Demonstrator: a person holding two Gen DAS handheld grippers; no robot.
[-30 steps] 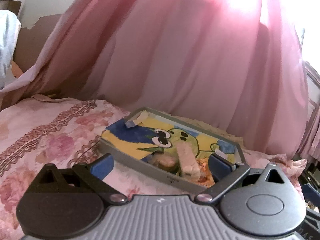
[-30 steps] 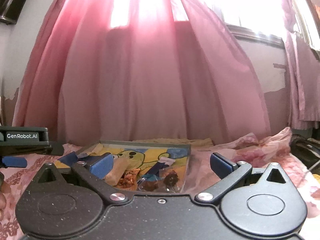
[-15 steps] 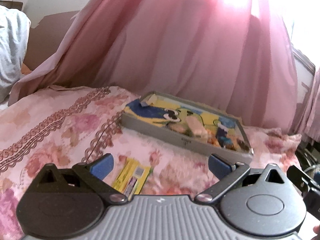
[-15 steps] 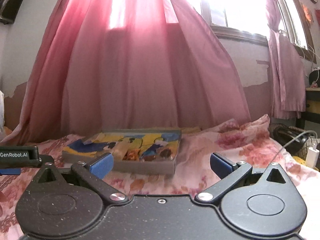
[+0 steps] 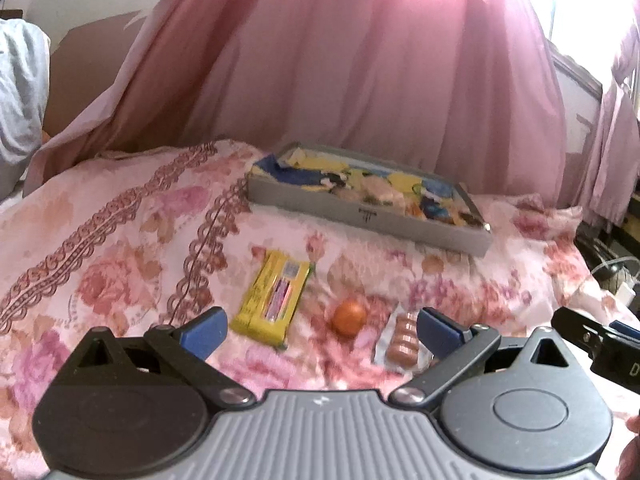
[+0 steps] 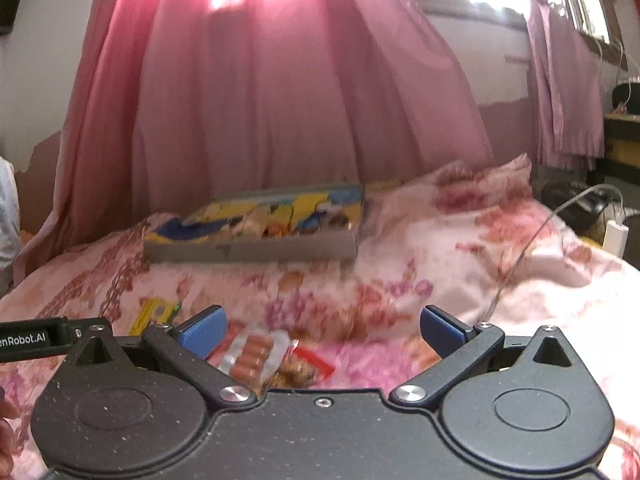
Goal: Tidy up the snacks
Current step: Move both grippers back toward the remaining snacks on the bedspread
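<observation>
Now both grippers, left (image 5: 318,330) and right (image 6: 320,328), gape wide and empty above the bedspread (image 5: 120,248), where a yellow packet (image 5: 274,300), orange ball (image 5: 349,316) and biscuit pack (image 5: 404,340) lie near the tray (image 5: 360,212).

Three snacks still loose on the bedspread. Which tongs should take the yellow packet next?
Left. The yellow packet lies just ahead of the open left tongs; from the right tongs it sits far off to the side, half hidden, with the sausage pack nearer.

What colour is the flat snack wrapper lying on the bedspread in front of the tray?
Yellow wrapper, with a pink patch; clearest in the left wrist view.
</observation>
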